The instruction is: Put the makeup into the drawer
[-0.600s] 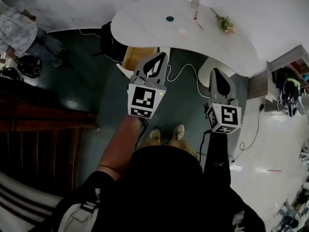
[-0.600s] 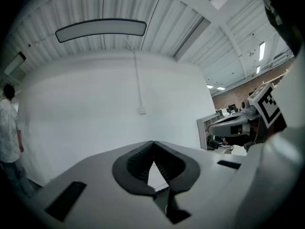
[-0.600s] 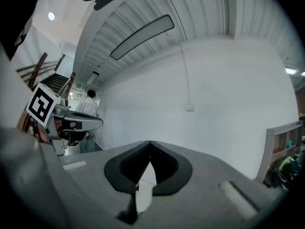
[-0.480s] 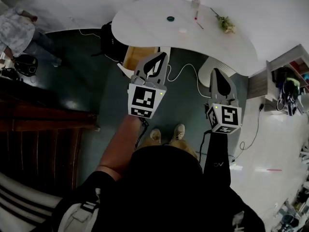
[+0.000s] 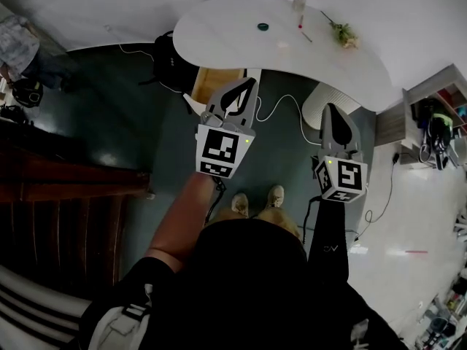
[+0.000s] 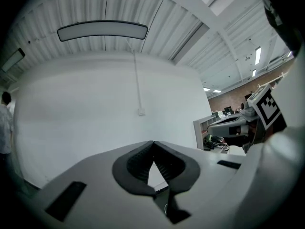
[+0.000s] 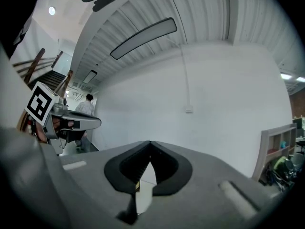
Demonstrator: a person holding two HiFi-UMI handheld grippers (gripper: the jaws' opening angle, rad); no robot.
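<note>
The bystander (image 5: pixel 18 46) in the far left corner has drifted further toward the edge of the room than half a second ago, and the whole head view has slid a little, so the white curved desk (image 5: pixel 219 35) now sits slightly more to the right. Both claws are about where they were, held level in front of the person.

The left claw (image 6: pixel 153 143) is closed, its dark pads meeting at the tips with nothing between them. The right claw (image 7: pixel 150 144) is closed and empty in the same way.

The makeup lies out on the desk, well apart from both claws: a small dark round case (image 5: pixel 263 27) near the middle and a slim red-tipped stick (image 5: pixel 300 25) to its right, close to a clear jar (image 5: pixel 298 3). A flower sprig (image 5: pixel 343 33) lies further right. Below the desk's near edge a wood-coloured drawer (image 5: pixel 215 86) stands pulled open, just beyond the left claw. The person's shoes (image 5: pixel 255 199) are on the dark floor.
</note>
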